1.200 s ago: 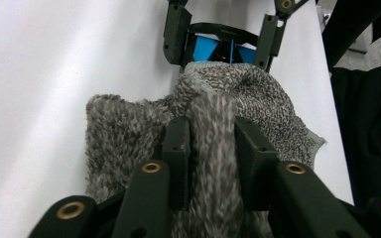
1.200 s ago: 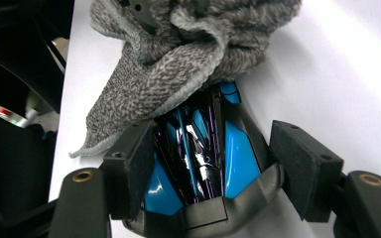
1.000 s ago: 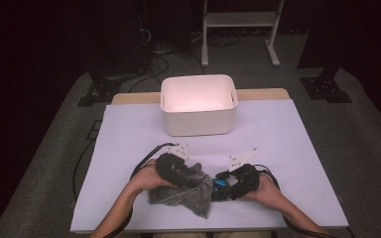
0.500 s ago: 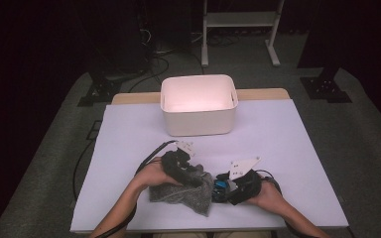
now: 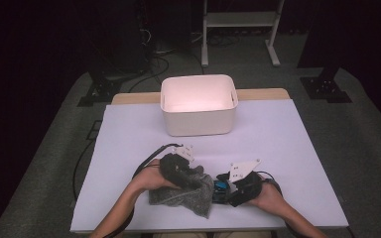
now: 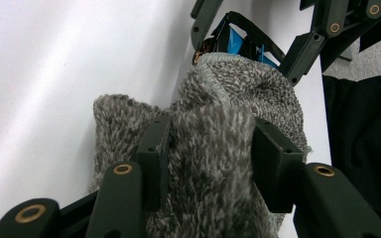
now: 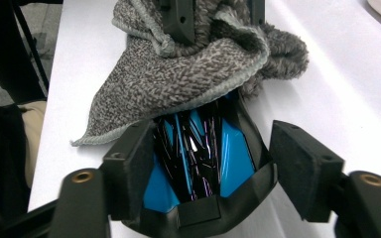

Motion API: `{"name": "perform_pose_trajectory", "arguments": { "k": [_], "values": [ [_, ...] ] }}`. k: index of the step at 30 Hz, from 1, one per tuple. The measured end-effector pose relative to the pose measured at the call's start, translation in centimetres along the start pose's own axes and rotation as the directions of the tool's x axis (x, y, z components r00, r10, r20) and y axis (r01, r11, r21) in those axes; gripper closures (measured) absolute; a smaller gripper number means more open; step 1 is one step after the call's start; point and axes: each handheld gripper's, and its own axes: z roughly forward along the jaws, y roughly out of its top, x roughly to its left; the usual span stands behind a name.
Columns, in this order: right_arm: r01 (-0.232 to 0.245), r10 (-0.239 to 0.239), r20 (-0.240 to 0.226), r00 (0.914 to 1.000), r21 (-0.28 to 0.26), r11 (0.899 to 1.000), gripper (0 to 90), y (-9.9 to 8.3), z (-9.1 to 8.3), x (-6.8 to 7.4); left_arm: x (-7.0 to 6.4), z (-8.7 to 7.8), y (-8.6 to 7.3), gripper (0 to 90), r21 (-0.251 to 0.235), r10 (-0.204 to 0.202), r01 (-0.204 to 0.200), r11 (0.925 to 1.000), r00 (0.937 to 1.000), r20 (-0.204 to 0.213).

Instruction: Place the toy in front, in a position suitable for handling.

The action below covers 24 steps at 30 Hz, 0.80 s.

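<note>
High view: near the front edge of the white surface (image 5: pixel 287 144), the left hand-held gripper (image 5: pixel 191 174) pinches a bunched grey cloth (image 5: pixel 183 196) between its jaws, the pile bulging around both pads. Just beside it, the right hand-held gripper (image 5: pixel 222 187) has its jaws spread around a blue and black packet (image 7: pixel 196 148), whose far end is tucked under the cloth's edge. A white bin (image 5: pixel 198 104) stands well apart, farther back.

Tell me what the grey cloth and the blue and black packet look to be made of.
Grey cloth: soft fluffy textile, probably microfibre terry, with fuzzy pile and a stitched hem. Blue and black packet: seemingly glossy plastic film or foil, from its sharp shiny creases. The left claw pinches the cloth.
</note>
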Motion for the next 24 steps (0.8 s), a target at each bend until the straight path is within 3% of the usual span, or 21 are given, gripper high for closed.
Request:
{"name": "perform_pose_trajectory", "arguments": {
  "k": [4, 9, 16, 24],
  "values": [
    [-0.006, 0.006, -0.009, 0.9999, 0.0, 1.0, 31.6, 0.1, 0.0, -0.1, -0.4, -0.2, -0.1, 54.7, -0.004, 0.01, -0.01, 0.9999, 0.9999, -0.007],
    [-0.064, 0.063, -0.06, 0.9962, -0.016, 0.998, 29.4, 0.2, -0.3, -0.5, -1.0, -0.6, -0.2, 54.9, -0.014, 0.032, -0.032, 0.9994, 0.9994, -0.017],
    [-0.074, 0.074, -0.076, 0.9944, 0.003, 0.997, 28.3, 0.2, -0.2, -0.7, -1.9, -1.3, -0.2, 57.0, -0.036, 0.062, -0.061, 0.9975, 0.9981, 0.001],
    [-0.062, 0.069, -0.167, 0.9836, 0.047, 0.997, 35.0, 0.3, 1.5, 0.1, -2.8, -1.9, -0.3, 60.3, -0.058, 0.083, -0.08, 0.9951, 0.9955, 0.046]
  ]
}}
